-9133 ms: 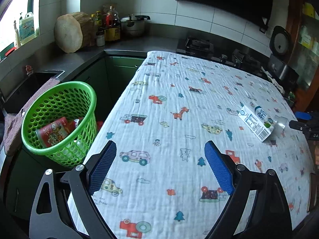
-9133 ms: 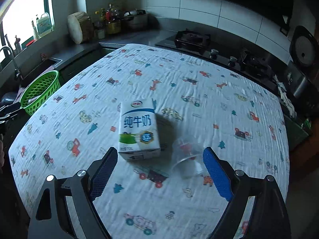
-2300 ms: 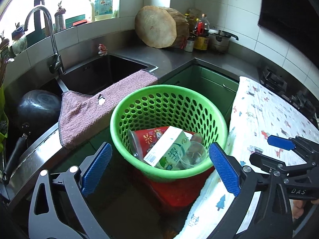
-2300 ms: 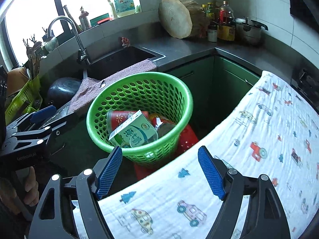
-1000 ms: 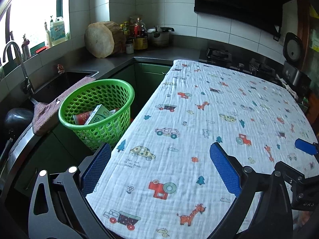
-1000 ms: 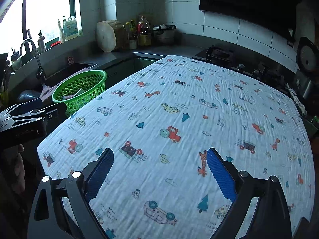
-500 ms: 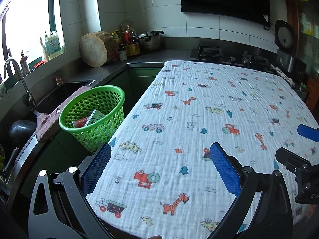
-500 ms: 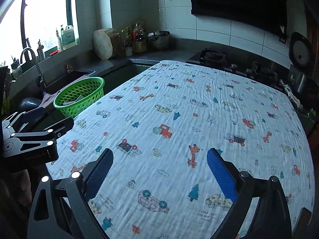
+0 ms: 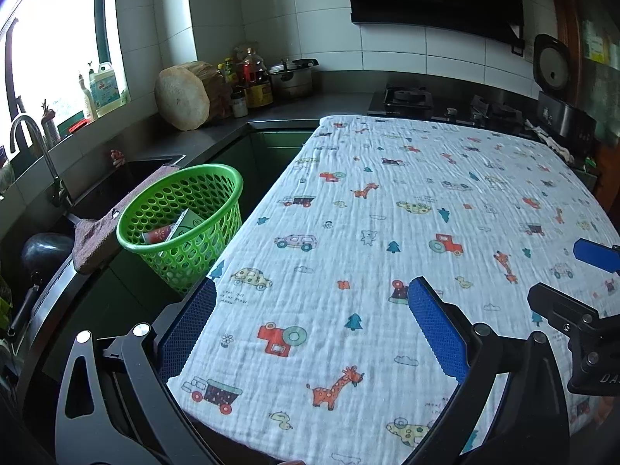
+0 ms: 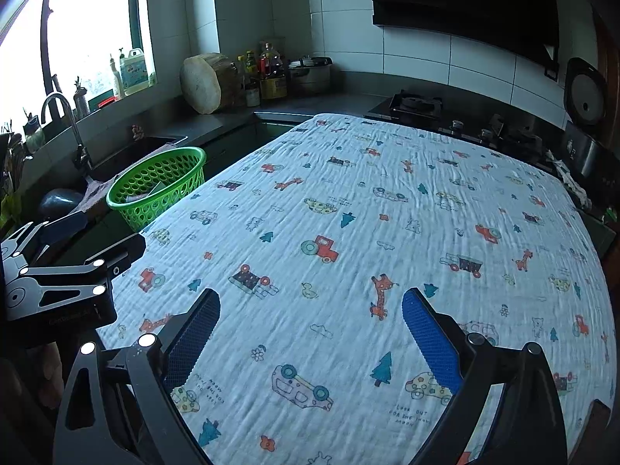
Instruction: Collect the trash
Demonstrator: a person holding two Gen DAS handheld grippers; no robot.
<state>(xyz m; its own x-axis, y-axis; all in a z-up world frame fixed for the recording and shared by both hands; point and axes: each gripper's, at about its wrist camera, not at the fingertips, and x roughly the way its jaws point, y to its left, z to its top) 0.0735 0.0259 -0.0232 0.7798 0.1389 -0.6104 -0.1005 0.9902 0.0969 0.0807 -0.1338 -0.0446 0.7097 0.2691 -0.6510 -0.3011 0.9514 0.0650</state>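
A green perforated basket [image 9: 182,217] stands beside the table's left edge, next to the sink; it also shows in the right wrist view [image 10: 157,186]. In it lie a milk carton [image 9: 182,223] and a red cup [image 9: 155,235]. My left gripper [image 9: 310,294] is open and empty over the table's near left corner. My right gripper [image 10: 310,302] is open and empty over the near edge of the table. The table [image 9: 407,213] is covered by a white cloth printed with cars and giraffes. I see no loose trash on the cloth.
A sink with a tap [image 9: 35,147] and a brown towel [image 9: 100,232] lie left of the basket. A wooden block [image 9: 186,97], bottles and a pot line the back counter. A gas hob [image 9: 410,100] and a rice cooker [image 9: 558,108] stand behind the table.
Both grippers have drawn back from the basket, where the carton and clear cup now lie, to the table's near edge. In the last half second the views shifted only slightly.
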